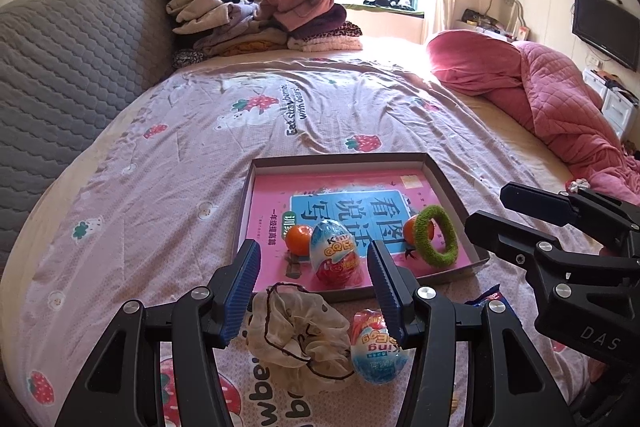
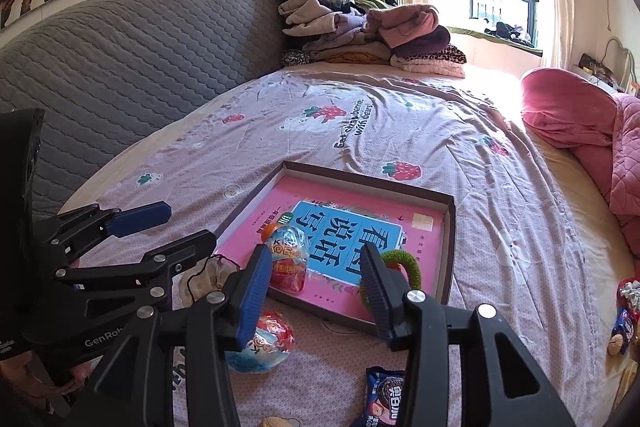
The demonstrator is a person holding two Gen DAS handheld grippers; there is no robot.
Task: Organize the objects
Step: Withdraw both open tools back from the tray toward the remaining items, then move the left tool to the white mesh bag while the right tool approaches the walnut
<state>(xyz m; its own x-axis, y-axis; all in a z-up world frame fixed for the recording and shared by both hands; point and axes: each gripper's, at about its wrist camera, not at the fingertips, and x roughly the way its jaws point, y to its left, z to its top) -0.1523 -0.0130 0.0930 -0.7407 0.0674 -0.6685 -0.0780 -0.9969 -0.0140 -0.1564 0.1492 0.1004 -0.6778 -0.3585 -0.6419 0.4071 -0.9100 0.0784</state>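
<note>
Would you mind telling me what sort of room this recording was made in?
Almost certainly a lived-in home bedroom: the work surface is a bed with a strawberry-print sheet, a pile of folded clothes sits by the grey padded headboard, and a pink quilt lies bunched alongside.

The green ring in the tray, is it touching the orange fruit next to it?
Cannot tell. In the left wrist view the green ring overlaps the orange fruit, hiding any contact or gap; the right wrist view blocks both.
</note>
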